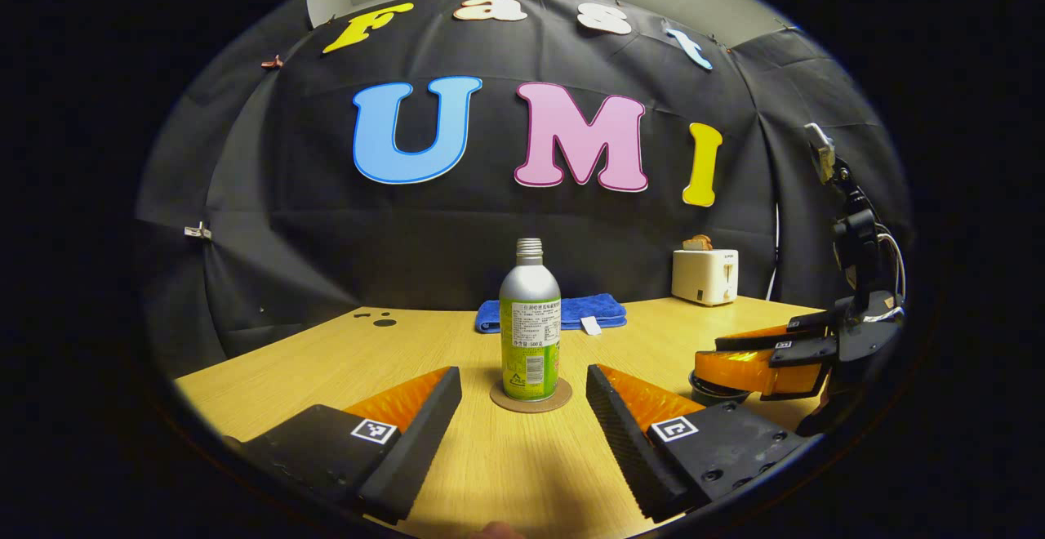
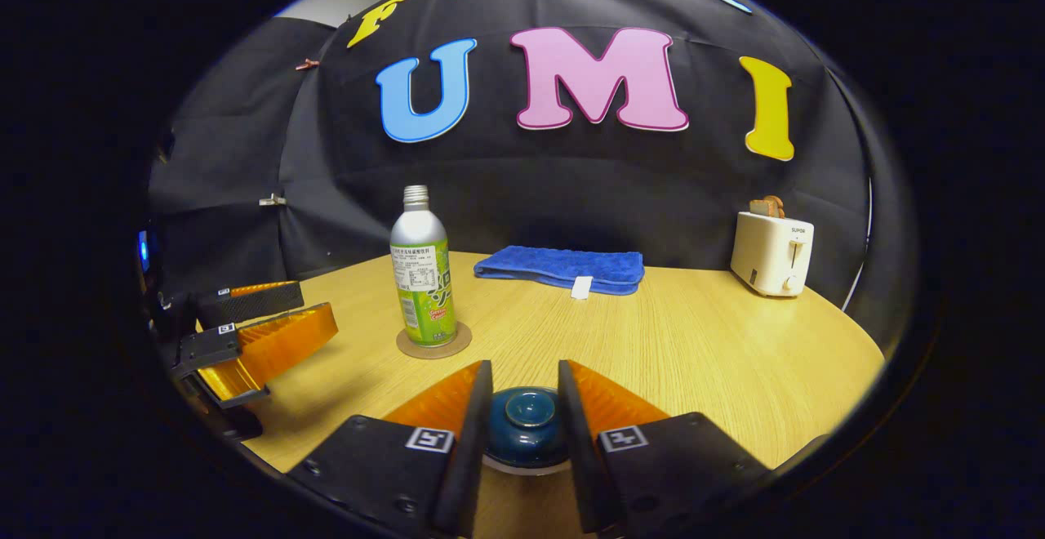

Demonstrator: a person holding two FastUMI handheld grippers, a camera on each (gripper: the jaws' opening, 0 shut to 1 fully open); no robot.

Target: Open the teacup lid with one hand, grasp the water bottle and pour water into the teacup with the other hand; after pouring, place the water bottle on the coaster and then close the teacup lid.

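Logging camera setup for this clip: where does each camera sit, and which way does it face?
Left gripper view: rides the left gripper, facing the water bottle on its coaster; own open jaws below, right gripper at the side.
Right gripper view: rides the right gripper, jaws flanking the teacup lid; left gripper beside.
Shared: bottle, coaster, blue towel, toaster, table.

Left gripper (image 1: 522, 408), square markers, screws
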